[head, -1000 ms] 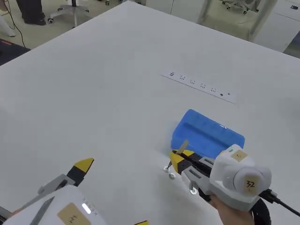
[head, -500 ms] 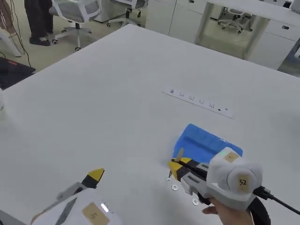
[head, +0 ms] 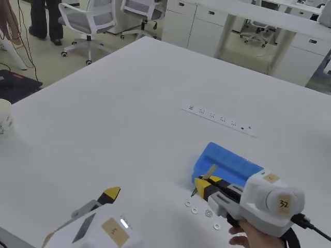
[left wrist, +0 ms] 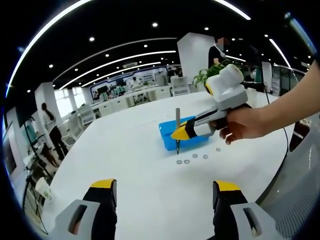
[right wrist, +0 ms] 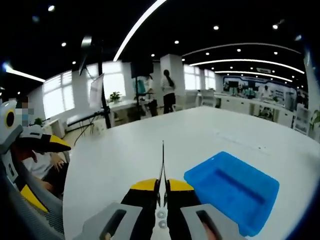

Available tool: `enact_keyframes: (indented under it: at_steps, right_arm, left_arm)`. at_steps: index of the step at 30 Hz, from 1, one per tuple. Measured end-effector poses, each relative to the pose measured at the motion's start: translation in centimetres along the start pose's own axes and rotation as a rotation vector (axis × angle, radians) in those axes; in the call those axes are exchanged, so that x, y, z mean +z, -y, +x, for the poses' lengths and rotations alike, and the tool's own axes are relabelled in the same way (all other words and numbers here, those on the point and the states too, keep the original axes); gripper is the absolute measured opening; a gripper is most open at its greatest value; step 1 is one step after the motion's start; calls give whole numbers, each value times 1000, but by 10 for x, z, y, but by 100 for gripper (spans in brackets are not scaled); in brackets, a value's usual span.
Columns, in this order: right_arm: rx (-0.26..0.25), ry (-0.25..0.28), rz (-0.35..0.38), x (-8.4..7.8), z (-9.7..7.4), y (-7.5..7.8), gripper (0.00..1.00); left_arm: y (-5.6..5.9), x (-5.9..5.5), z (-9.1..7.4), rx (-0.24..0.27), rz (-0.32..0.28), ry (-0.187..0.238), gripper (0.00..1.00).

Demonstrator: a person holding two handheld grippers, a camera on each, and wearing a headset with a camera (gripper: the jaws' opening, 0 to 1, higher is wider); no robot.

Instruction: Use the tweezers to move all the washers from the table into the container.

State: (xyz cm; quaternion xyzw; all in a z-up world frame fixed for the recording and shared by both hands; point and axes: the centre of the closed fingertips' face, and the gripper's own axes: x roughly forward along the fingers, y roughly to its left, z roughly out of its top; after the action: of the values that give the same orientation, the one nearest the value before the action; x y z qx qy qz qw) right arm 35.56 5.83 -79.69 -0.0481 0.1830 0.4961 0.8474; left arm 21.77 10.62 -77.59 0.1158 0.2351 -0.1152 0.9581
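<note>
**A:** What is the right gripper [head: 202, 184] doing?

**B:** A hand [left wrist: 241, 125] is holding it low over the white table [head: 129, 119]. Its two yellow-tipped jaws are pressing together on a thin pair of metal tweezers [left wrist: 177, 127]. The tweezers are standing nearly upright, with the pointed end aiming down at the tabletop.

**A:** Where are the washers lying?

**B:** The washers [left wrist: 186, 161] are lying flat on the table in a loose row, just in front of the tweezers' tip. They are sitting beside the near edge of the container [head: 230, 163], a shallow blue tray. I cannot tell whether the tip is touching the table. I also cannot tell whether it is carrying a washer.

**A:** And what is the left gripper [left wrist: 166, 186] doing?

**B:** It is hovering over the table well apart from the tray, on the person's near left. Its jaws are spreading wide and are gripping nothing.

**A:** Is anything else sitting on the table?

**B:** A white power strip [head: 220, 119] is lying flat beyond the tray. A paper cup [head: 4, 118] is standing at the far left edge.
</note>
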Motion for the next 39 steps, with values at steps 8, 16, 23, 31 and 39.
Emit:
enact_keyframes:
  at_steps: [8, 16, 23, 31, 39]
  right_arm:
    - [1, 7, 7, -8, 7, 2, 2]
    - [5, -21, -24, -20, 12, -1, 2]
    - [-1, -30, -40, -25, 10, 2, 2]
    - [-1, -30, -43, -25, 9, 1, 3]
    - [-5, -22, -50, -23, 9, 1, 3]
  left_arm:
    - [1, -2, 1, -3, 3, -9, 79]
    - [3, -1, 1, -15, 2, -8, 77]
    - [3, -2, 2, -16, 5, -16, 77]
    - [3, -2, 2, -15, 7, -19, 77]
    - [3, -3, 2, -13, 10, -21, 76]
